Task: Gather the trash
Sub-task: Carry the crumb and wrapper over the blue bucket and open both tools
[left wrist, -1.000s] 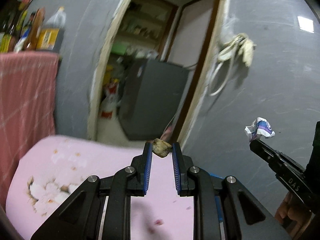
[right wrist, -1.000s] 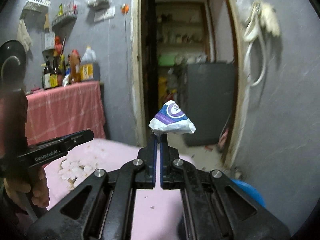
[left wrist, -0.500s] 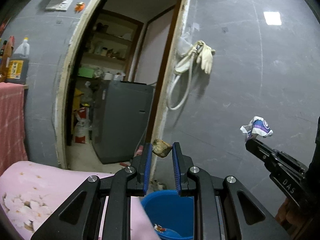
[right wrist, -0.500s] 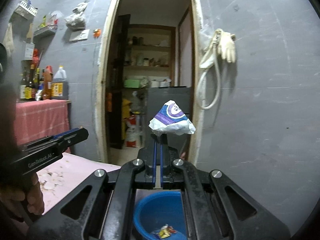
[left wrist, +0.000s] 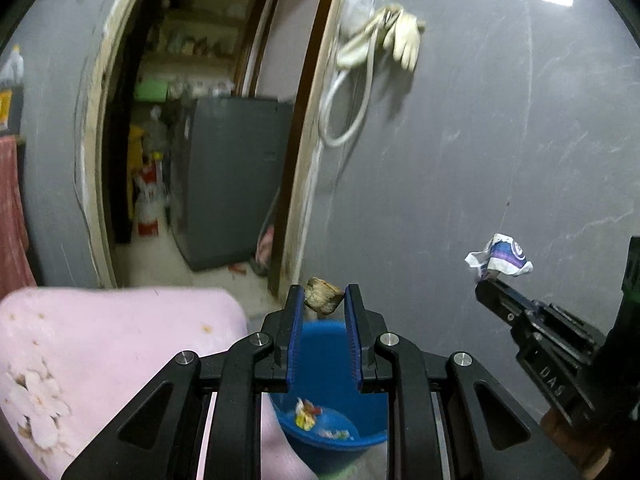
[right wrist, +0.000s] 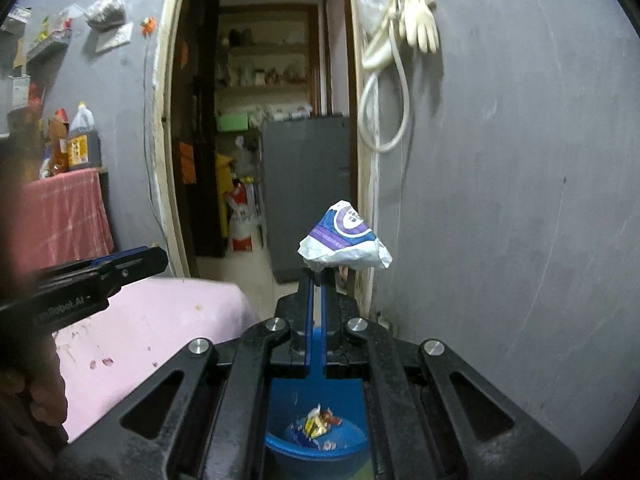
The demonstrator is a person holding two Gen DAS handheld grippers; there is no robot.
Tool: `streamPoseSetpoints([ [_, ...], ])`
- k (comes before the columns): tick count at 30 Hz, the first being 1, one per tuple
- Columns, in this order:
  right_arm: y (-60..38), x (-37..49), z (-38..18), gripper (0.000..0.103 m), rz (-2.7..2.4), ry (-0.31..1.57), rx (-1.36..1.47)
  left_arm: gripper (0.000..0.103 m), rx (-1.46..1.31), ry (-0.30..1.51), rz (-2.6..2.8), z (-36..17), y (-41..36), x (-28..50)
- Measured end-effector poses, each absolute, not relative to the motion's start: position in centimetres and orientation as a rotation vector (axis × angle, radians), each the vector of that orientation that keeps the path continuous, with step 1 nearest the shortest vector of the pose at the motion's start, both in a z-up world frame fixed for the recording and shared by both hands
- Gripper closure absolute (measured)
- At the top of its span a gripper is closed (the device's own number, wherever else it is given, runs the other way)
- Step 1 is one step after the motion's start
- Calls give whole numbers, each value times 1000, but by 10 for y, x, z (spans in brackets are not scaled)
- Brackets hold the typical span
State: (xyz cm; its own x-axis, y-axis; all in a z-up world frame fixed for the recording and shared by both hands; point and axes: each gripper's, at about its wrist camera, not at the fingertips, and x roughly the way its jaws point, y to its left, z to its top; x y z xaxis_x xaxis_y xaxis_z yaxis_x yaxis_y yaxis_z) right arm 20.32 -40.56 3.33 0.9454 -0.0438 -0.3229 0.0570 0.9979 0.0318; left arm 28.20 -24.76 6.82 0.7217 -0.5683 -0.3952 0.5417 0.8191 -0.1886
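A grey tiled wall and an open doorway fill the background, rubber gloves hanging at 1 o'clock. The pink floral desk lies at 9 o'clock beside a blue bin at 6 o'clock, already holding wrappers. Poised above it, apparently for dropping, the right gripper has its fingers pinched on a crumpled purple-and-white wrapper, its print too small to read. The left gripper, marked "GenRobot.AI", clamps a brown scrap.
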Motion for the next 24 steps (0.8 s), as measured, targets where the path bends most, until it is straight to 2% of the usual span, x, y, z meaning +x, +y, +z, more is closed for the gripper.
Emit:
streamPoseSetpoints([
  [24,-429,256,-62,98,30,667,214,84,-118,935,-603,-31,-300,366],
])
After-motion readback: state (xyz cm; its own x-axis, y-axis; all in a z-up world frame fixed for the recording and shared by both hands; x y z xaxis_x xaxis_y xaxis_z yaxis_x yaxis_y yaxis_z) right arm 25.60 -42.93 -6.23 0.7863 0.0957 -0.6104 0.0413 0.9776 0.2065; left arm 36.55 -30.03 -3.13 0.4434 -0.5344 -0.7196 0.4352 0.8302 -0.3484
